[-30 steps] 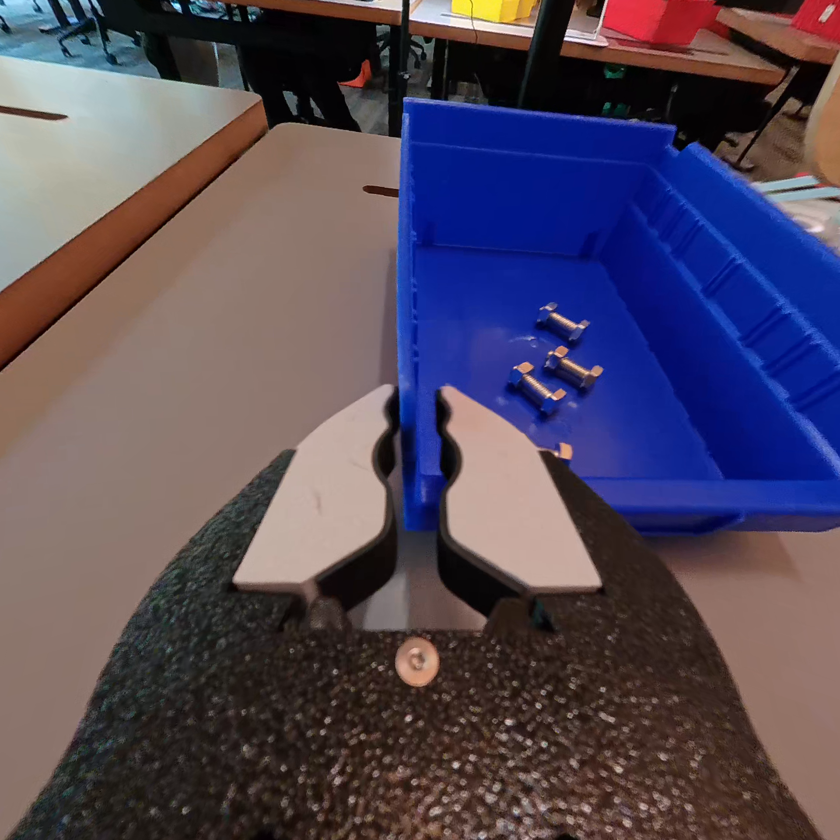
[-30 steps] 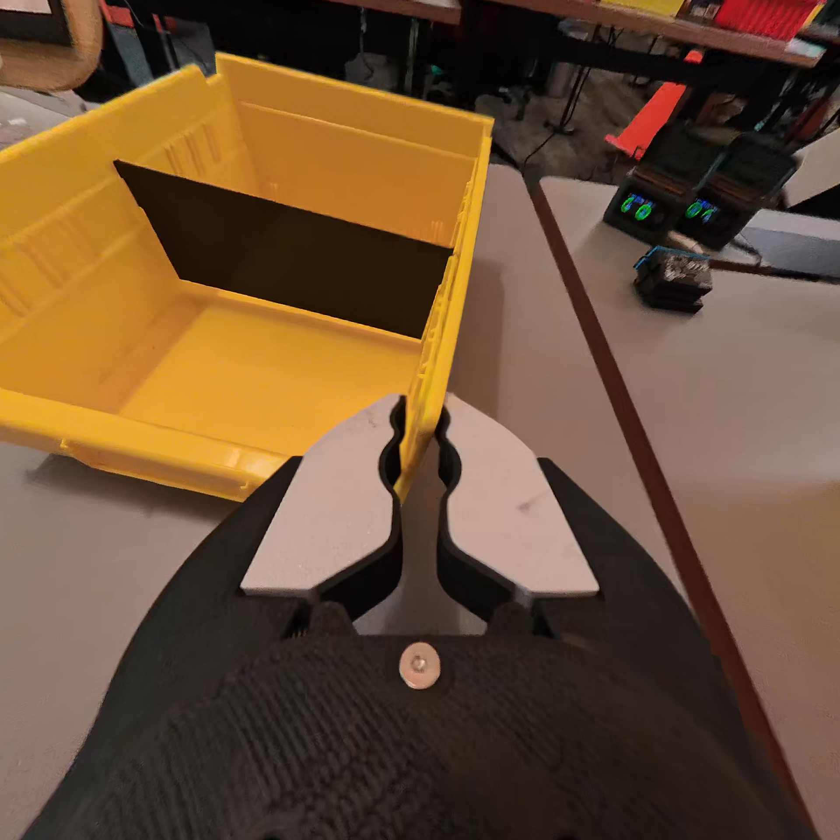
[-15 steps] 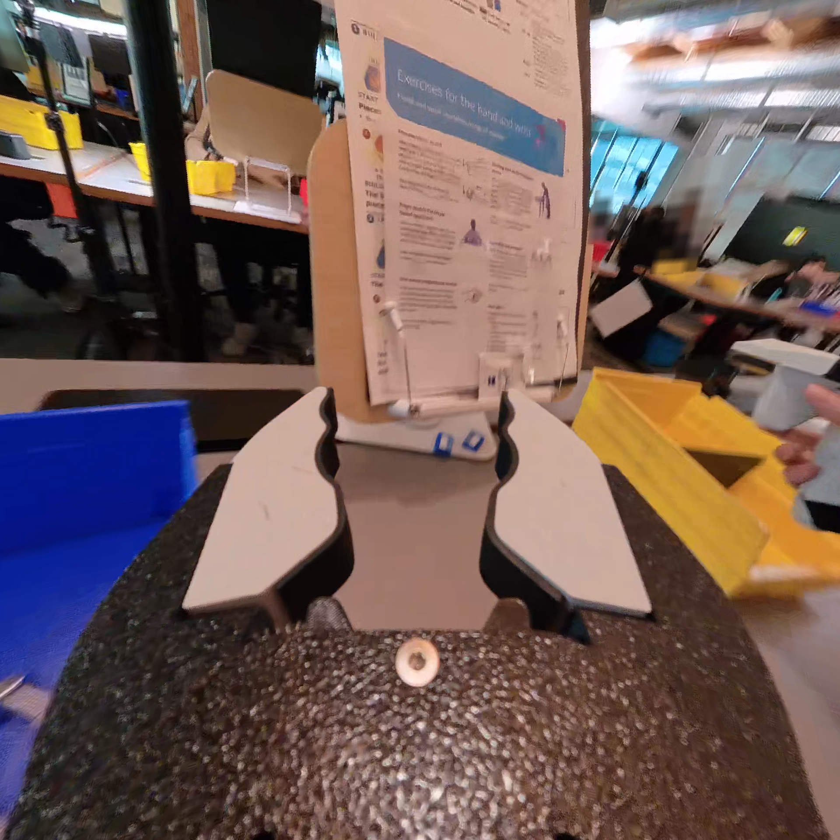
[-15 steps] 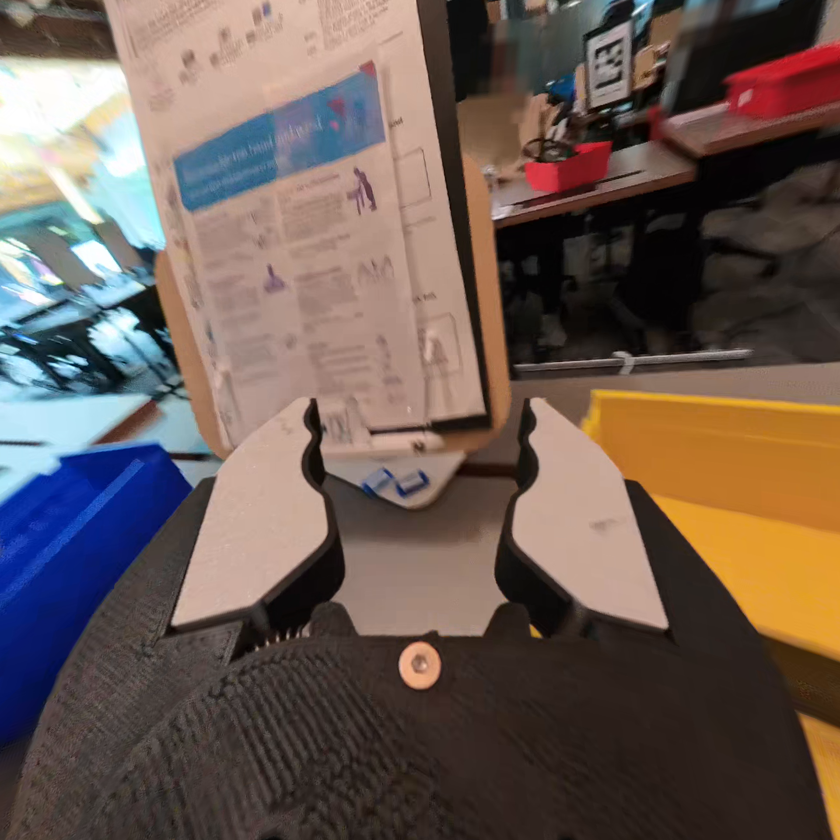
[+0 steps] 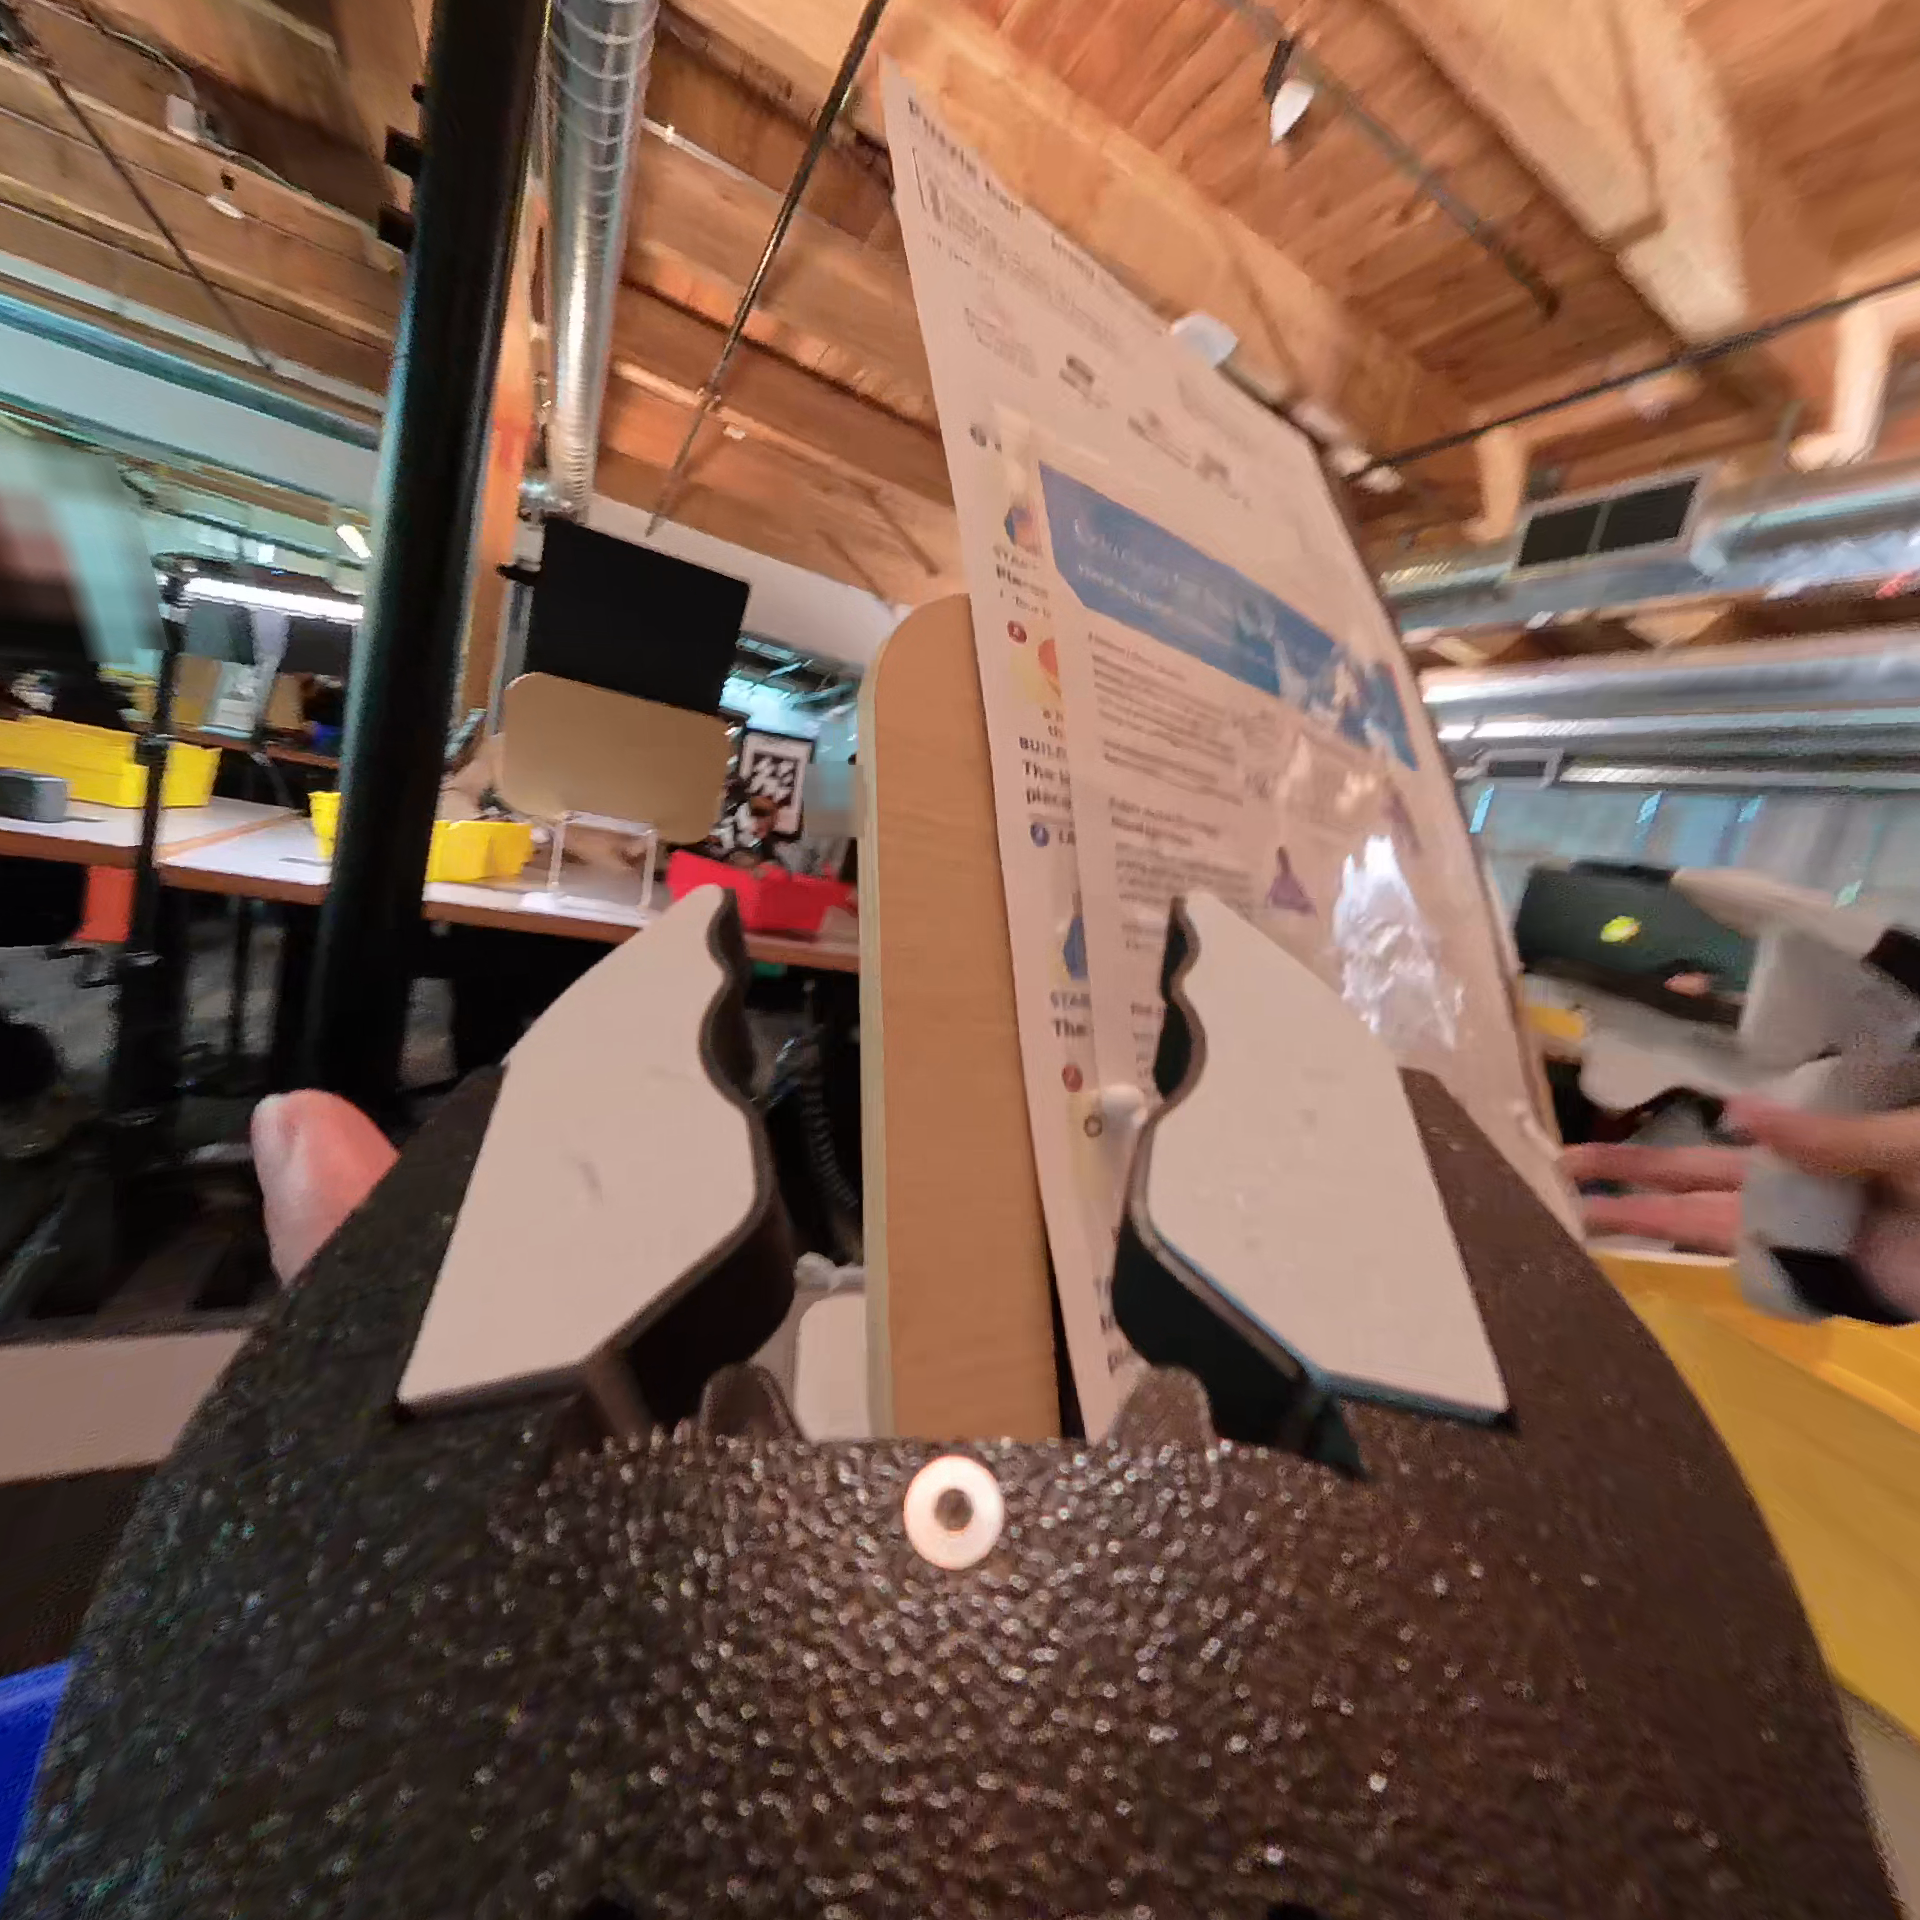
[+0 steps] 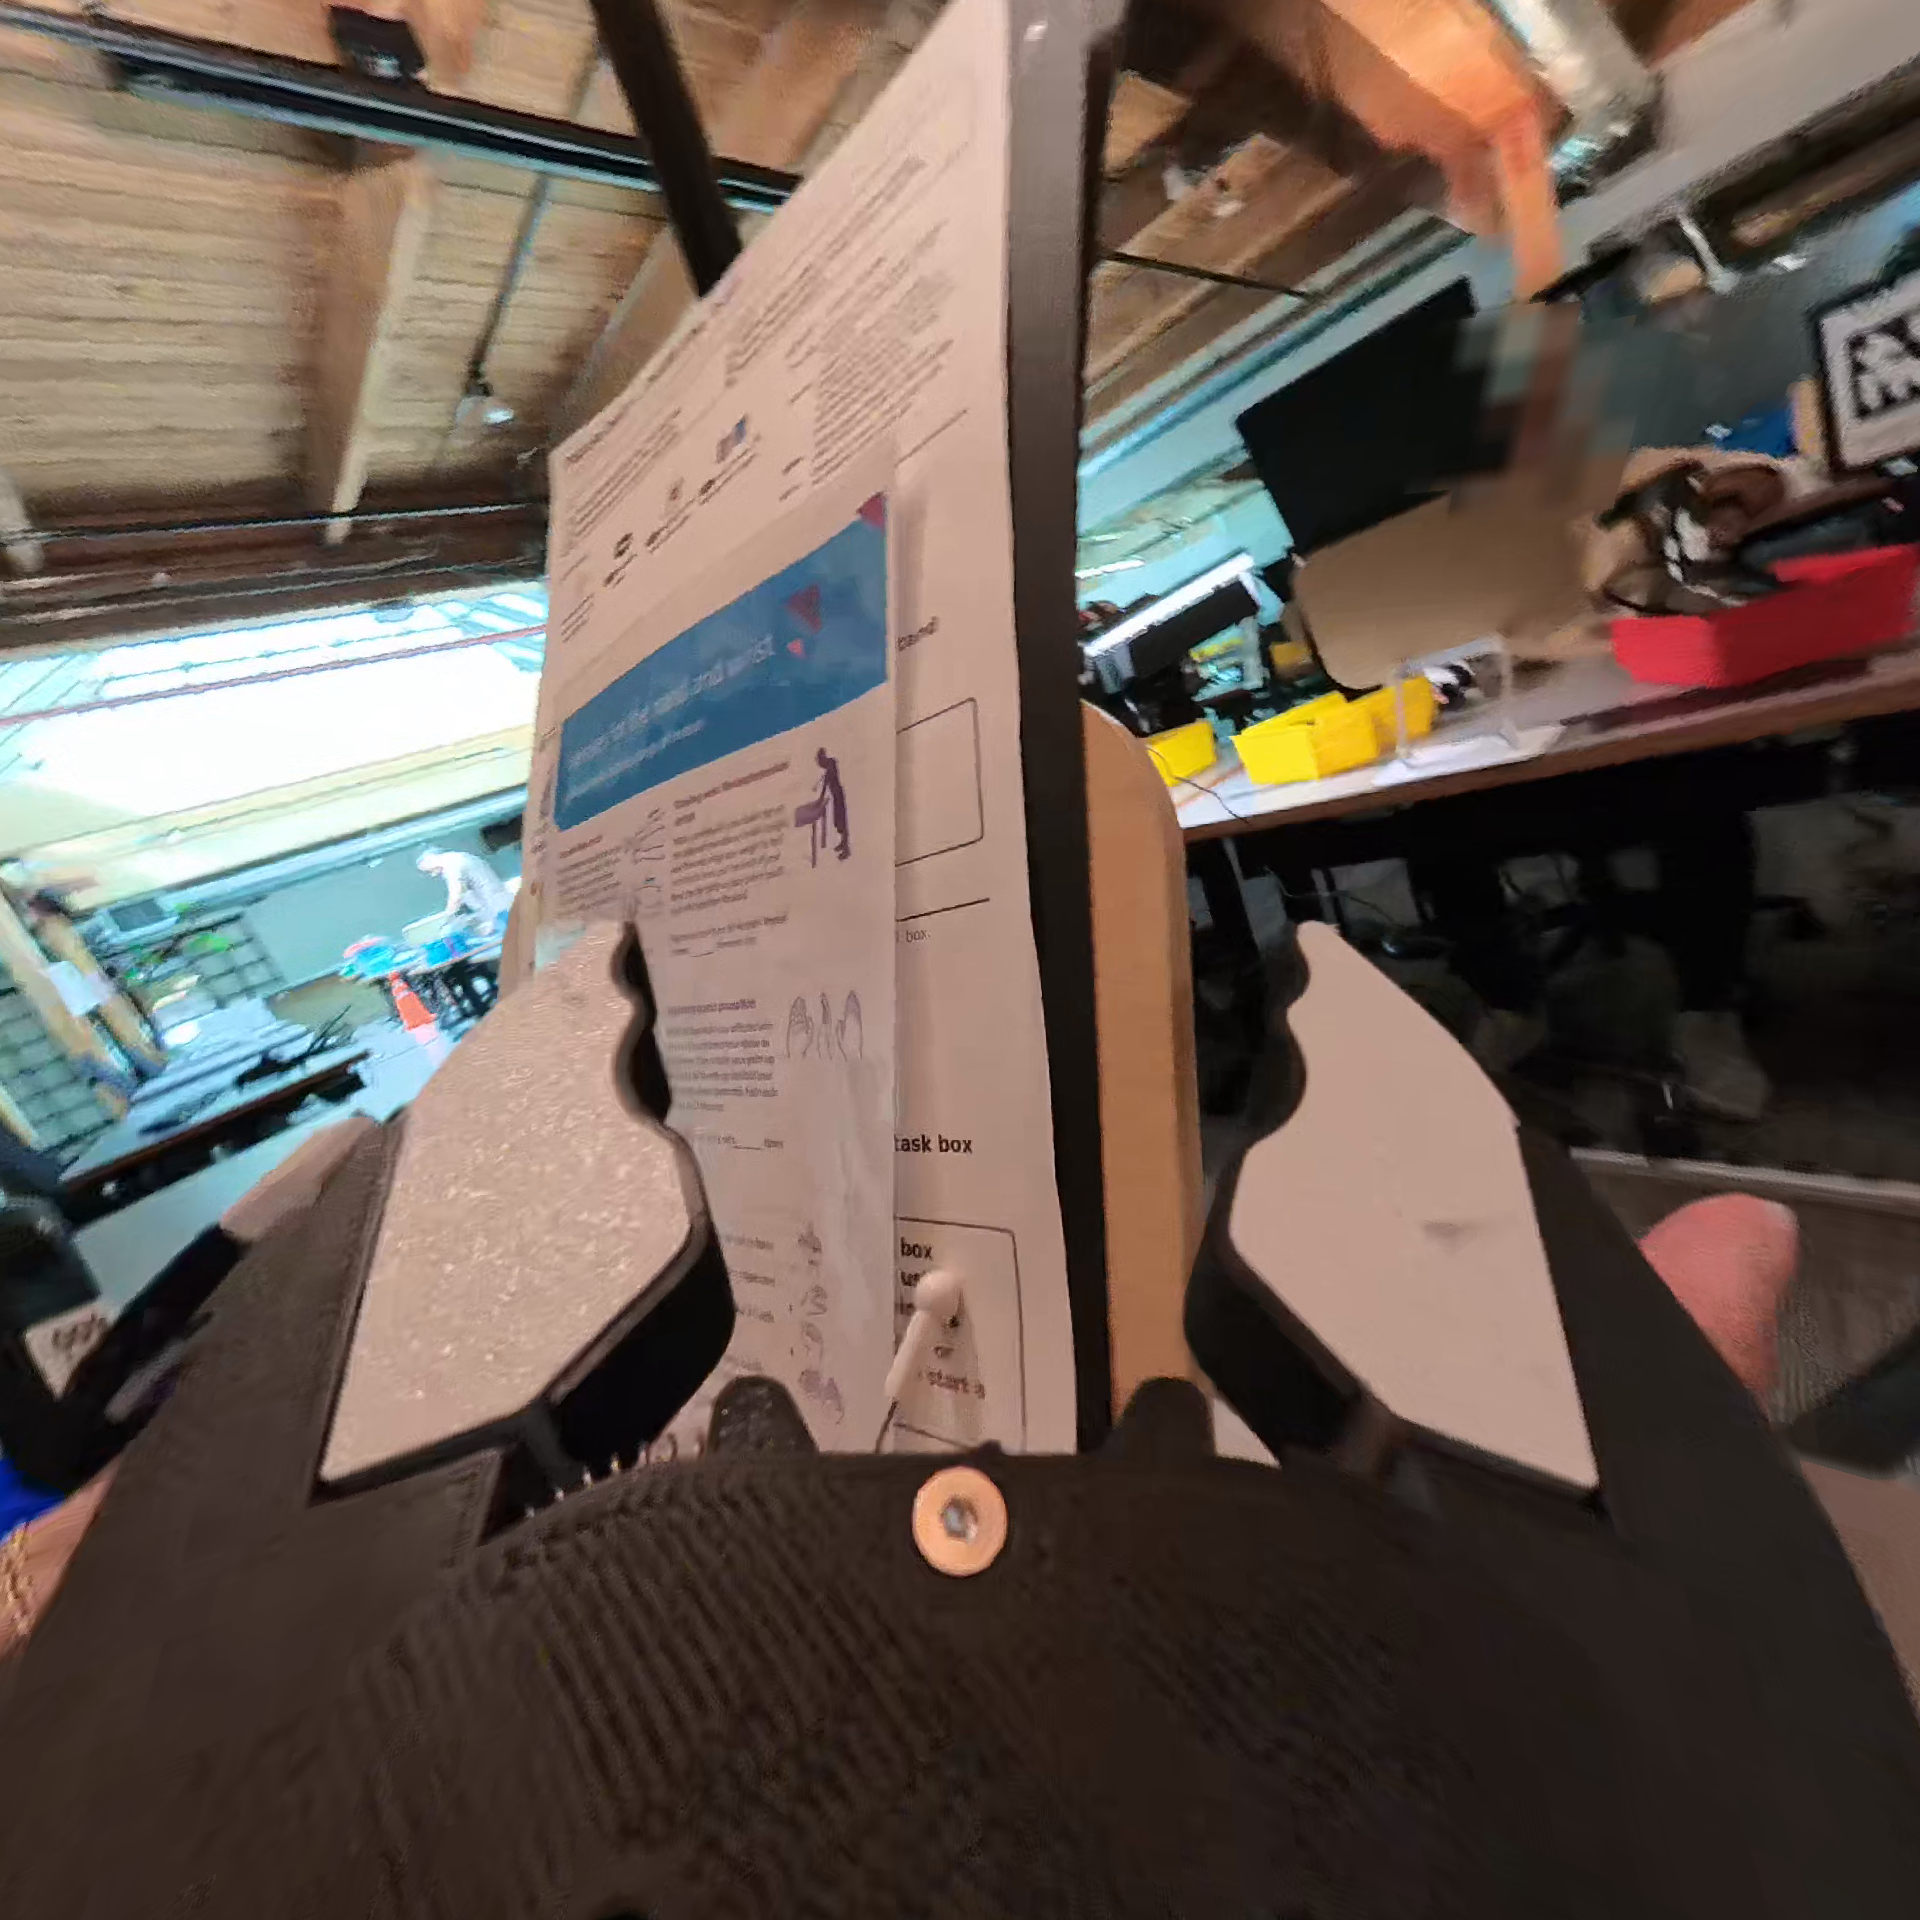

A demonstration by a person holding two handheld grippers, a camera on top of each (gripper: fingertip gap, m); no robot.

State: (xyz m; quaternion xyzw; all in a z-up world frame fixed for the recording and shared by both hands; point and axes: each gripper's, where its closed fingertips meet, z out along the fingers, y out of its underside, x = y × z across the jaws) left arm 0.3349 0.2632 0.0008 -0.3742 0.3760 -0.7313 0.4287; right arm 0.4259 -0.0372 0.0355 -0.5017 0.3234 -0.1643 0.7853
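Bright, motion-blurred (edges warped)

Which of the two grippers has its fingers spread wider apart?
The right gripper: its fingers stand clearly farther apart than those of the left gripper. Both are open and hold nothing, each pointing at the upright board with printed sheets.

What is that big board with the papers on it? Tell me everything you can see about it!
The board is a tan, wood-looking panel with a rounded top, standing nearly upright, leaning slightly. White printed sheets cover its front, one with a blue band and small purple figures; they rise above the board's top. Small white pegs low down seem to hold the sheets. A pale base shows at its foot. Both open grippers point toward it, neither touching it.
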